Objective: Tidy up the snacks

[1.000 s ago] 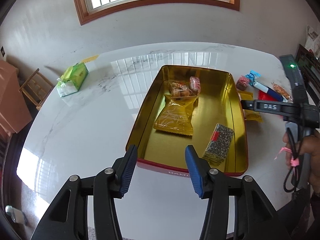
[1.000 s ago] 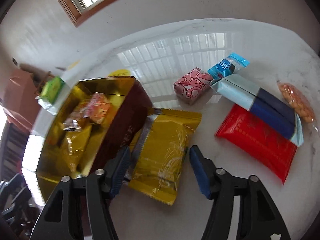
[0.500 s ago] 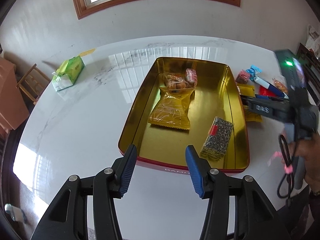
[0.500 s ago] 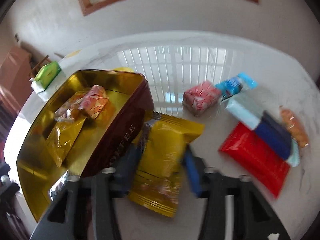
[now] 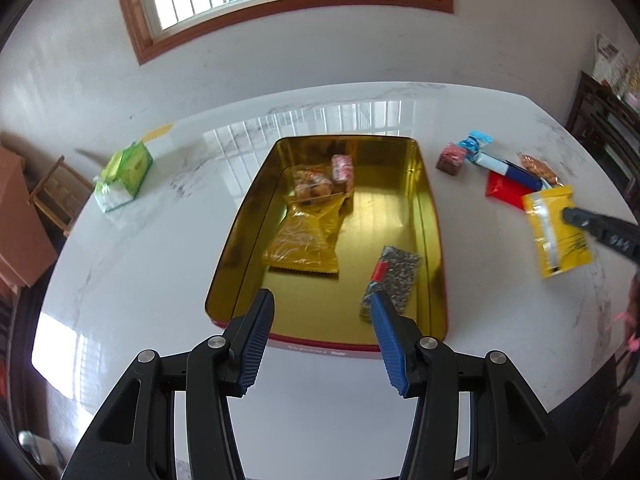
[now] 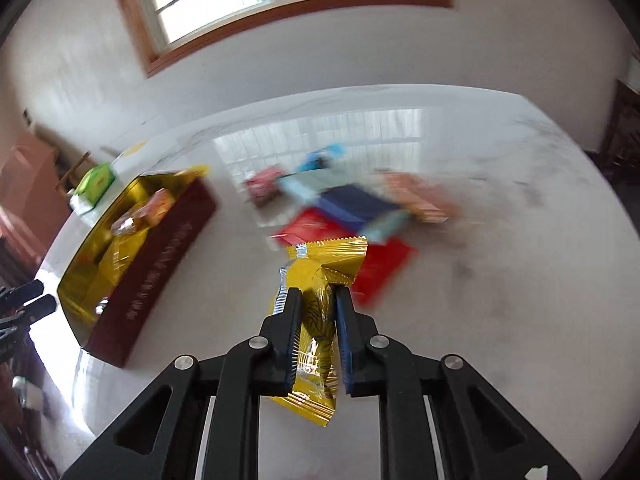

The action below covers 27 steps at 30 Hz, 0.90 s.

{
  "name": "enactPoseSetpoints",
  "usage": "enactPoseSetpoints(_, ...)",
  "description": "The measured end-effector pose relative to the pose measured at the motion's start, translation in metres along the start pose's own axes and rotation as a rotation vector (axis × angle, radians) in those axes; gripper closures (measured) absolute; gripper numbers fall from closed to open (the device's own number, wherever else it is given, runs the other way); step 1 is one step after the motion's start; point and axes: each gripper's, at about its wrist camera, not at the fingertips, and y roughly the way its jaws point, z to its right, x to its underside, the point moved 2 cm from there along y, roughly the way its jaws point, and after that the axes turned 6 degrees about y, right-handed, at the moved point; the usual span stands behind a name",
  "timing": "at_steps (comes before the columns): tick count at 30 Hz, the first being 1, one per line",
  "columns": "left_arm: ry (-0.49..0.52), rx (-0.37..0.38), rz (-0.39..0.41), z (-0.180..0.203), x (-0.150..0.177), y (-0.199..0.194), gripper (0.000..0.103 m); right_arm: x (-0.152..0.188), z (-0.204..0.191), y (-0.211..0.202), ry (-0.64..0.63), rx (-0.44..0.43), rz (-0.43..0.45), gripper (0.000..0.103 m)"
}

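Your right gripper point(image 6: 316, 300) is clamped on one yellow packet point(image 6: 320, 276), lifted off the counter point(image 5: 160, 280) right of the tin point(image 5: 434, 240). Your left gripper point(image 5: 320, 320) hangs parted and empty by the tin (four snacks inside); five snacks point(image 5: 506, 188) lie outside.

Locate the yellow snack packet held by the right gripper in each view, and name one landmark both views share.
Left wrist view: the yellow snack packet hangs at the far right, above the table, pinched by the right gripper.
Right wrist view: the packet sits low in the centre, clamped between the blue pads.
Shared landmark: the gold tin, centre there, at the left edge here.
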Motion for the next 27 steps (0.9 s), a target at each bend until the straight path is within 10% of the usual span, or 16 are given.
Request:
enactPoseSetpoints(12,0.103,0.054,0.024,0.062,-0.034,-0.004,0.051,-0.001,0.107,-0.008,0.128,0.091,-0.046,0.083)
enactPoseSetpoints(14,0.113,0.071,0.021,0.073,-0.042,-0.002,0.051,-0.002,0.113,-0.007,0.142,0.103,-0.056,0.072)
enactPoseSetpoints(16,0.124,0.083,0.020,0.084,-0.049,0.000,0.051,-0.004,0.110,-0.008,0.134,0.144,-0.052,0.021)
enactPoseSetpoints(17,0.130,0.091,0.019,0.091,-0.053,0.001,0.051,-0.004,0.108,-0.008,0.121,0.160,-0.041,0.016)
enactPoseSetpoints(24,0.120,0.210,-0.017,0.125,-0.087,0.020,0.050,0.005,0.087,0.018,0.033,0.246,-0.144,0.014)
enactPoseSetpoints(27,0.078,0.305,-0.064,0.135,-0.101,0.034,0.050,0.013,0.091,0.020,0.016,0.194,-0.104,0.037)
